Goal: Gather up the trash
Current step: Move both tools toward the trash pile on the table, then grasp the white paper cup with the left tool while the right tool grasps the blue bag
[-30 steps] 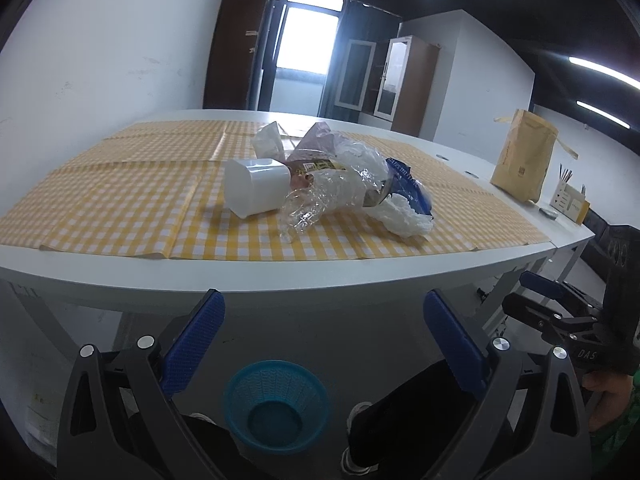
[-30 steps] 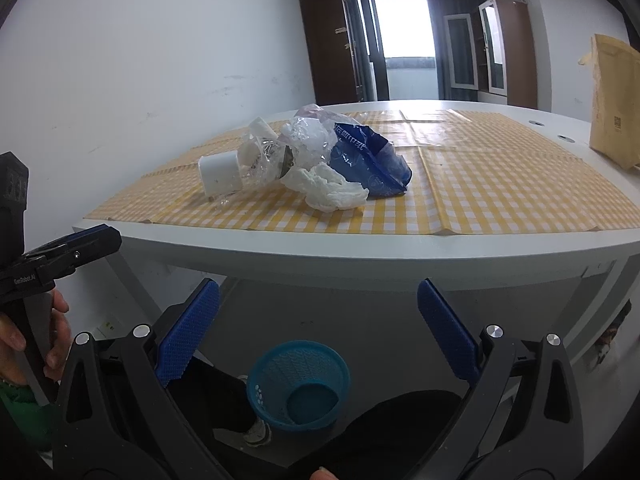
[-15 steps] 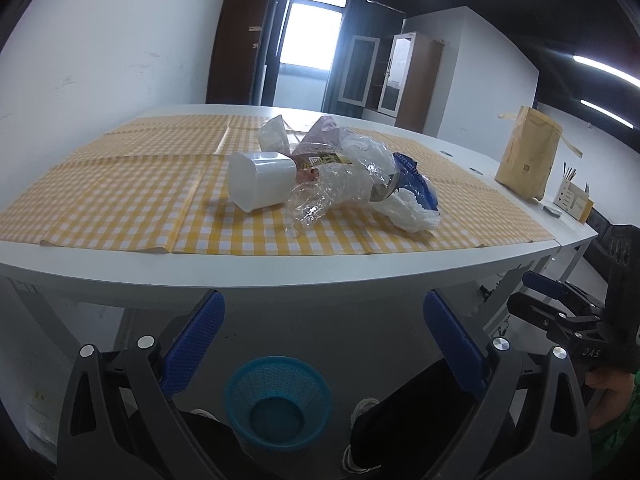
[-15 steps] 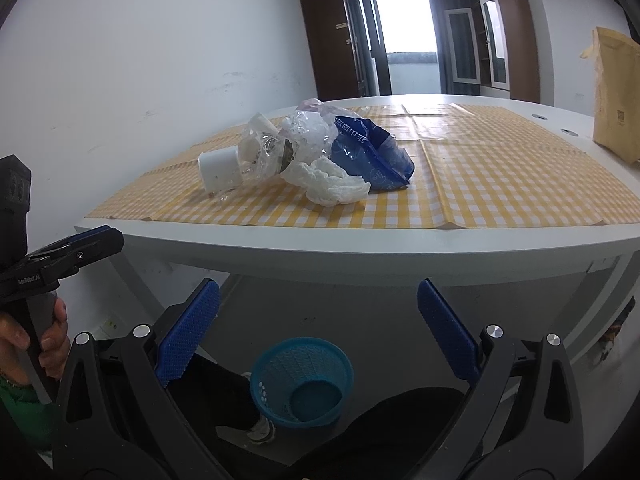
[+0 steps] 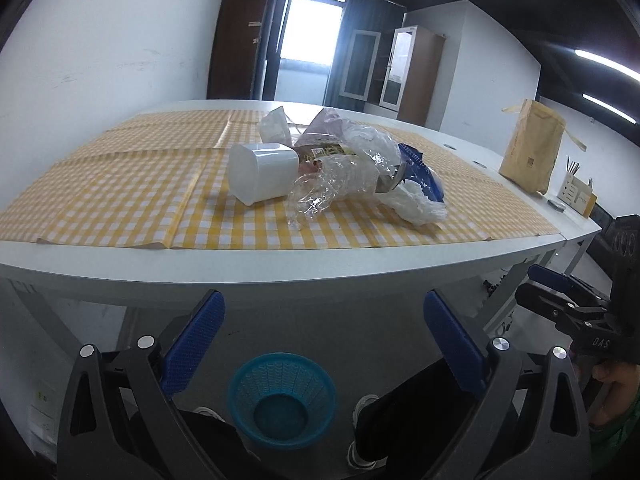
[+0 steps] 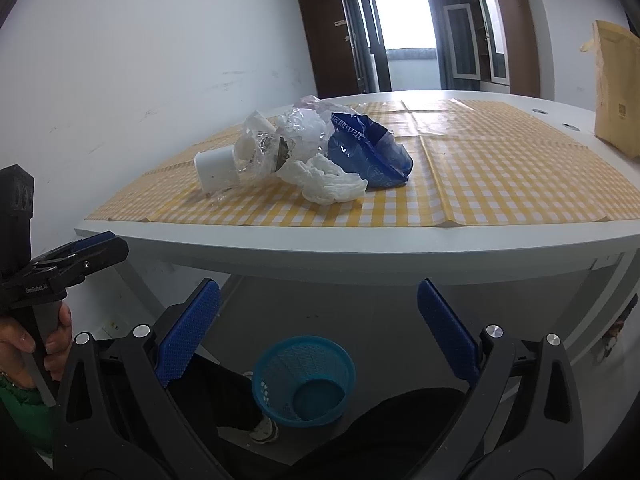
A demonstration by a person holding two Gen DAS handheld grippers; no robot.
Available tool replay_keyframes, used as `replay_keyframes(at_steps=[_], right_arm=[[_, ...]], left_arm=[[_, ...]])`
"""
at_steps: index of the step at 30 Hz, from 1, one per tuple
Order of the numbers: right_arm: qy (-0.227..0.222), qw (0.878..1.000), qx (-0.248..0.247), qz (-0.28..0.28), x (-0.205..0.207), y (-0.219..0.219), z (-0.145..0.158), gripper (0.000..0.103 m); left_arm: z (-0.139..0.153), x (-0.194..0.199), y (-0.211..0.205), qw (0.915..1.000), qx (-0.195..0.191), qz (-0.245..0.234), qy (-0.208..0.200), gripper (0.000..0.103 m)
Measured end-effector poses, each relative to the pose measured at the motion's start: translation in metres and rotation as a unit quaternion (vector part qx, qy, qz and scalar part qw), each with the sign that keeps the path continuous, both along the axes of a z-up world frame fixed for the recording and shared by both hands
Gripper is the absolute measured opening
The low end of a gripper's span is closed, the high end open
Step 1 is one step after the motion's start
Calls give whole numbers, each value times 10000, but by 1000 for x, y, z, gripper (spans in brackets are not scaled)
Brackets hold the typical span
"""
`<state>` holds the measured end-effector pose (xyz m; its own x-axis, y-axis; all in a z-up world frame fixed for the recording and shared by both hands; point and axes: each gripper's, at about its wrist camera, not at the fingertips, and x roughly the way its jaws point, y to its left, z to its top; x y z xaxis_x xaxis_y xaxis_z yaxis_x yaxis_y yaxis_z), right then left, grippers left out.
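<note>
Left wrist view: trash pile (image 5: 340,168) nearer, larger than before.

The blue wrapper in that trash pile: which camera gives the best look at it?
The right wrist view: the blue wrapper faces it nearly whole, beside the crumpled white tissue. The left wrist view shows only a blue sliver behind the clear plastic.

Open checked cloth (image 5: 120,200) surrounds the trash pile (image 5: 336,168) on the counter (image 5: 280,264); the counter's edge stands between both spread claws, held low, and the pile.
</note>
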<state>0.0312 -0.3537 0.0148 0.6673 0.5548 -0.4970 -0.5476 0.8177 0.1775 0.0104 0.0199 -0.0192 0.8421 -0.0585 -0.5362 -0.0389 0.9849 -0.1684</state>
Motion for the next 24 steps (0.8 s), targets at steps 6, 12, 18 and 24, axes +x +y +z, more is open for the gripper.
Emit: replay_keyframes(at_steps=[6,12,18,24], right_arm=[[6,10000,-87,-8,7,4,0,94],[-54,10000,-65,-11,21,5,10,94],[-109,9999,-70,17,45,9,23,92],[-33,9999,-80,59,79,17,31,91]], left_arm=[[-1,8,2,9999,140,-10,-4,97],[3,22,12,9998,154,106,-15,97],[8,44,26,9999,74,124,-13,96],[12,73,40,9999,-27,149,38,96]])
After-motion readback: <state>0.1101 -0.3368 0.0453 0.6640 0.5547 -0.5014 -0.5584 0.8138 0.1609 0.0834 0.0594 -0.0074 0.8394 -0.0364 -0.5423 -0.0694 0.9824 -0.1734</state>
